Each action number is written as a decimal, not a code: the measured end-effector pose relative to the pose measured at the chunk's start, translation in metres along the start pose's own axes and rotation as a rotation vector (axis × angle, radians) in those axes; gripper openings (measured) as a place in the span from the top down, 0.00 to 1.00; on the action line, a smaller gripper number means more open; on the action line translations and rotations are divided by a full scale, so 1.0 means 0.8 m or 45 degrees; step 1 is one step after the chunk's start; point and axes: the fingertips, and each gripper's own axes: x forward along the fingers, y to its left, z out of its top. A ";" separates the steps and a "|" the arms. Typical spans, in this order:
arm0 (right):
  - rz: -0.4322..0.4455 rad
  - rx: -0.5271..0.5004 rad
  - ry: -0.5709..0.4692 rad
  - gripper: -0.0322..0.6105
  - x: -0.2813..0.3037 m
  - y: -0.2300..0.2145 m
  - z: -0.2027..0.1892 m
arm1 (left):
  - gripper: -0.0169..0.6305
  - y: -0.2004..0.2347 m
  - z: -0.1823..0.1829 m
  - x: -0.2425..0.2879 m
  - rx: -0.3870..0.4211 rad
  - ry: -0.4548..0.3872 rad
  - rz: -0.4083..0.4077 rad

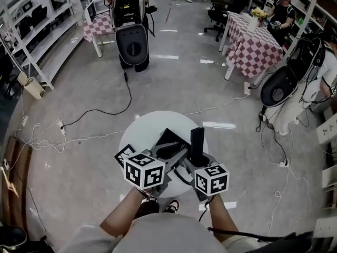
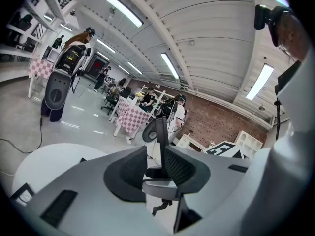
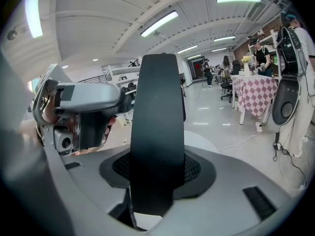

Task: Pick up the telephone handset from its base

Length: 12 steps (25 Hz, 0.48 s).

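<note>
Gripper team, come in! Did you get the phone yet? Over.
Right gripper shut on handset, upright, looks lifted off base. Left gripper open at handset's edge, not gripping. Nothing in the way. Over.

The head view looks steeply down from high above onto the round white table (image 1: 138,132). The left gripper view rides low behind its jaws and faces almost level outward. The right gripper view looks along its jaws, very near the handset (image 3: 156,132). All 3 views share this handset, that table and a checkered table (image 1: 255,49).
</note>
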 end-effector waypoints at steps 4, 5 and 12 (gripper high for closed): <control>-0.053 -0.031 -0.087 0.63 -0.028 -0.011 0.033 | 0.78 0.010 0.020 -0.011 0.068 -0.083 0.110; -0.067 -0.037 -0.116 0.63 -0.036 -0.014 0.043 | 0.78 0.014 0.026 -0.014 0.092 -0.109 0.152; -0.126 0.004 -0.366 0.63 -0.092 -0.031 0.128 | 0.90 0.024 0.091 -0.053 0.277 -0.343 0.470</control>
